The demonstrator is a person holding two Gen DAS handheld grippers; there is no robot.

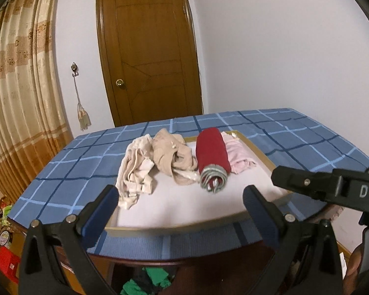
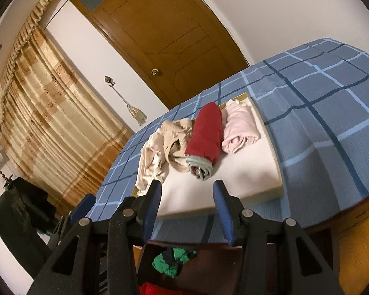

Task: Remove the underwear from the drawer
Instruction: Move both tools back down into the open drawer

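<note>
On the blue checked tablecloth (image 1: pixel 295 132) sits the shallow drawer (image 1: pixel 265 158), holding a red roll (image 1: pixel 211 150), a pink fold (image 1: pixel 236 156) and beige pieces (image 1: pixel 169 154) spilling over its left rim. Left gripper (image 1: pixel 180 211) gapes wide, empty; right gripper (image 2: pixel 187 204) also parted, empty, both short of the near rim. Underwear looks light, limp, non-slip: pinch the roll mid-body. Low rim, open space above; table edge close.

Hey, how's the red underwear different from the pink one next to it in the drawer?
The red underwear is rolled into a tight tube with a grey waistband showing at its near end; the pink underwear is loosely folded, with no contrasting band visible. The red one reaches nearer the cameras; the pink one is shorter and sits further back. Both lie side by side in the drawer, ungripped.
</note>
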